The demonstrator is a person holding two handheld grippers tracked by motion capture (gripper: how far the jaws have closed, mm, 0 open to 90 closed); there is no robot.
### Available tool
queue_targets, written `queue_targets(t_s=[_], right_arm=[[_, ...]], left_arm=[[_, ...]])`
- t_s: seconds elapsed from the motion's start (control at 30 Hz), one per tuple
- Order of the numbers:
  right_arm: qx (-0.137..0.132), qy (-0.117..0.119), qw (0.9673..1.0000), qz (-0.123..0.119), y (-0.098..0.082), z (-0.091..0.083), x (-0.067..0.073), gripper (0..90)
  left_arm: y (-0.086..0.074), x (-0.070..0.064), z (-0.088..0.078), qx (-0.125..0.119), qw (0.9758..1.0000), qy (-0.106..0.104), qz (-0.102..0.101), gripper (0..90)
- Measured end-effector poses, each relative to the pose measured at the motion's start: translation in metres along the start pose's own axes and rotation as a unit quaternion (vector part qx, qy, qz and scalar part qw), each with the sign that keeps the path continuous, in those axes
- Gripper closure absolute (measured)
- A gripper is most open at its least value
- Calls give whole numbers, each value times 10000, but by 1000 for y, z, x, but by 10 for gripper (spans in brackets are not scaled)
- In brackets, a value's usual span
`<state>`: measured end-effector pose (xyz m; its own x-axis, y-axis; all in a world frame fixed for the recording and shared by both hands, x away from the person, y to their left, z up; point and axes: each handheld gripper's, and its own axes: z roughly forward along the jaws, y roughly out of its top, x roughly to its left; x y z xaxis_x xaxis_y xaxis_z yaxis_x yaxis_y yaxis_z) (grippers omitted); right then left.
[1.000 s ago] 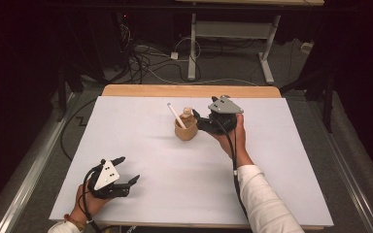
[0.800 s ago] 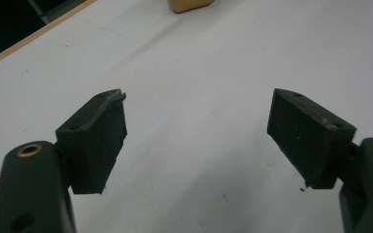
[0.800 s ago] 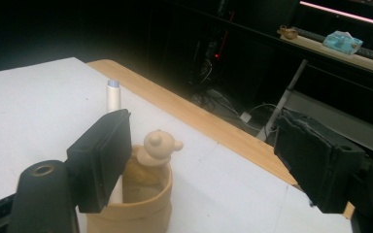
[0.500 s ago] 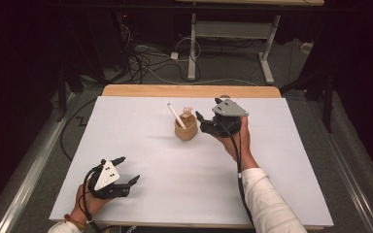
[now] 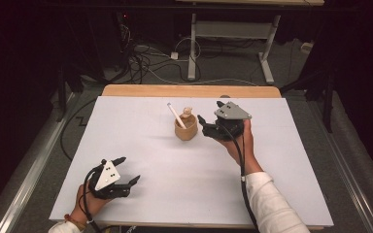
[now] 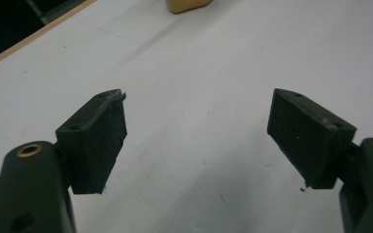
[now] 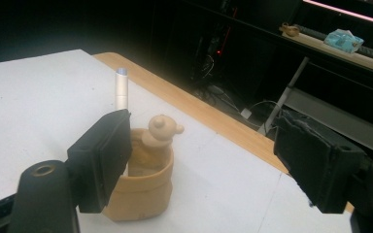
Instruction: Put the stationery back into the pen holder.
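Cup point(image 5: 186, 129) holding a white stick point(image 5: 175, 115) sits at nine o'clock of the spread right gripper point(image 5: 205, 125); a careless nudge could topple it; left gripper point(image 5: 127, 171) spread, empty.

light: bright on table point(image 5: 141, 160) — surroundings dark | shadows: soft

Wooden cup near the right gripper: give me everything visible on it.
The wooden cup is a small tan, wood-looking pot, round, open-topped, with a carved bear-like figure rising at its rim. It stands upright on the white table surface, near the middle toward the far edge. A pale stick stands inside it, leaning left and away in the high view. The right gripper, jaws open, sits just beside it; whether a jaw touches it is unclear.
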<state>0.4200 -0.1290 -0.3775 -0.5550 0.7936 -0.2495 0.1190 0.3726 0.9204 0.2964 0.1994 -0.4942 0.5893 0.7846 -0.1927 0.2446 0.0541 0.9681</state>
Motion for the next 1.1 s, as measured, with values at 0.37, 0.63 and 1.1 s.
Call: queue_targets(t_s=[0.37, 0.63, 1.1], right_arm=[[-180, 31, 9998, 47, -2, -14, -3, 247], [-188, 34, 9998, 25, -6, -23, -4, 248], [-216, 0, 9998, -33, -19, -34, -6, 243]], left_arm=[[0, 0, 0, 1, 10000, 3, -11, 211], [-1, -1, 1, 21, 10000, 35, 41, 211], [-2, -1, 1, 52, 9999, 34, 84, 211]])
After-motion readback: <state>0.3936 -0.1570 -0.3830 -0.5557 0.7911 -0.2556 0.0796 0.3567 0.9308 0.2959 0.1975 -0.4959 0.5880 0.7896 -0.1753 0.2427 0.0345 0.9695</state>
